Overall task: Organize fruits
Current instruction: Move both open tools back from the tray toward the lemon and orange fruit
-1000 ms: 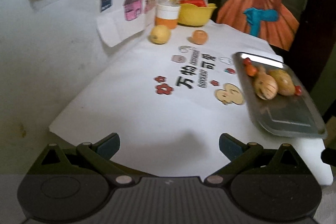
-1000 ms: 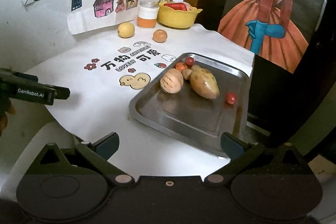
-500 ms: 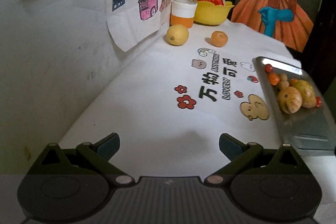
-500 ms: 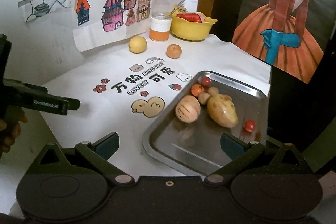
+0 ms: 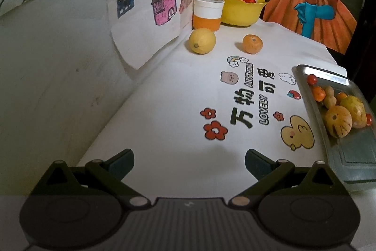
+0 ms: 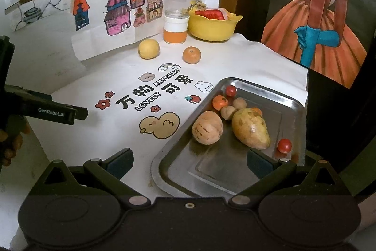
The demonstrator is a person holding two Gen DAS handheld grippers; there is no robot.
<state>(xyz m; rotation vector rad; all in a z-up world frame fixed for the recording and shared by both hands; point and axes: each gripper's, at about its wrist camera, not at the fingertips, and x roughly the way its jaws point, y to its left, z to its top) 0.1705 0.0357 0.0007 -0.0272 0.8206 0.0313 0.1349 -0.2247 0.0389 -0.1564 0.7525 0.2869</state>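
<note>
A yellow lemon [image 5: 202,41] [image 6: 148,48] and an orange [image 5: 252,44] [image 6: 191,54] lie loose at the back of the white printed tablecloth. A steel tray [image 6: 265,171] [image 5: 352,157] on the right holds a striped tan melon [image 6: 207,127], a yellow mango [image 6: 250,128], small round fruits and red cherry tomatoes [image 6: 284,145]. My left gripper [image 5: 189,160] hovers open over the cloth's near edge, empty. My right gripper [image 6: 189,160] is open and empty over the tray's near left corner. The left gripper's finger [image 6: 56,111] also shows in the right wrist view.
A yellow bowl [image 6: 212,26] with red contents and an orange-and-white jar [image 6: 175,26] stand at the back by the wall. Children's drawings [image 6: 117,11] hang over the cloth's back left. A painted dress panel [image 6: 317,22] stands beyond the table's right edge.
Both grippers have moved forward toward the fruit; the lemon, orange and tray loom larger. Both stay open and empty. No fruit has moved.
</note>
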